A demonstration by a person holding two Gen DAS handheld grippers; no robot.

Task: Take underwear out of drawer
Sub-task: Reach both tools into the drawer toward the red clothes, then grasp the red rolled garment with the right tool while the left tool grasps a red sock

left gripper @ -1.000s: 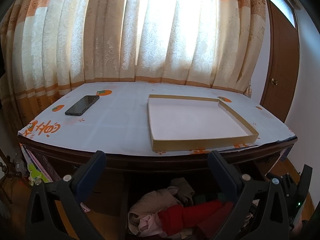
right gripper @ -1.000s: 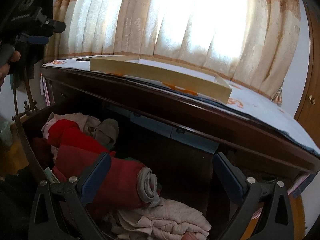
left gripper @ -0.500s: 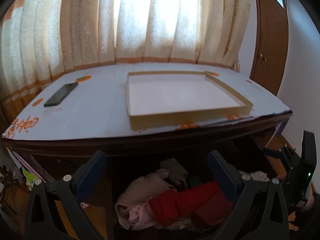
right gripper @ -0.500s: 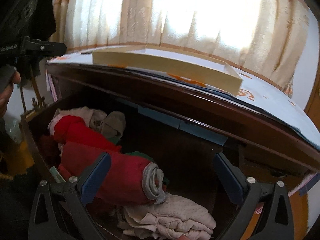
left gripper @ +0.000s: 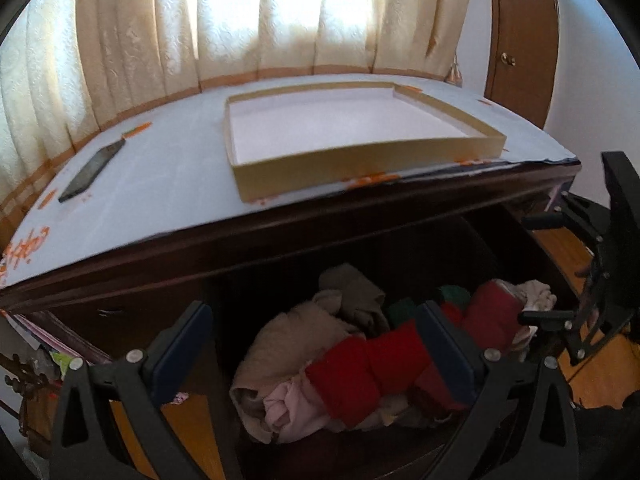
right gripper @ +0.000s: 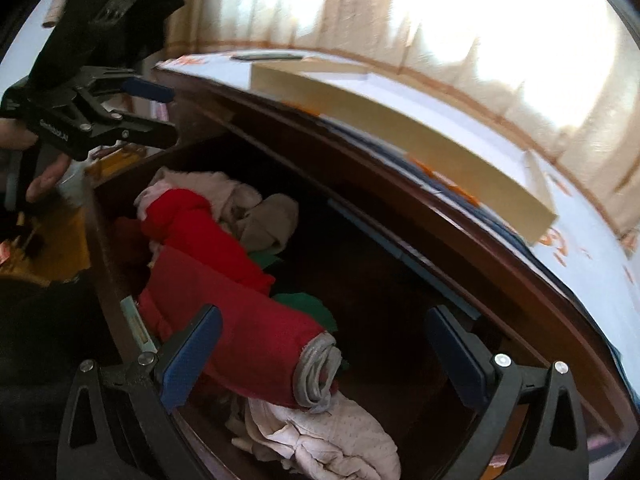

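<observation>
Several rolled underwear [right gripper: 248, 320] pieces (red, beige) fill drawer [right gripper: 108, 240].

Backlit by daylight through the curtains [left gripper: 280, 20], blown out to white glare. Dim and shadowy inside the drawer [right gripper: 360, 280]. Motion-blurred along the desk edge [right gripper: 440, 184]. Fisheye-bent, with black corners.

Phone [left gripper: 91, 171], shallow box [left gripper: 362, 176], curtains [left gripper: 224, 20]

Both grippers [left gripper: 316, 344] [right gripper: 324, 344] are black frames — silver screws, blue-padded jaws, faint white lettering.
</observation>
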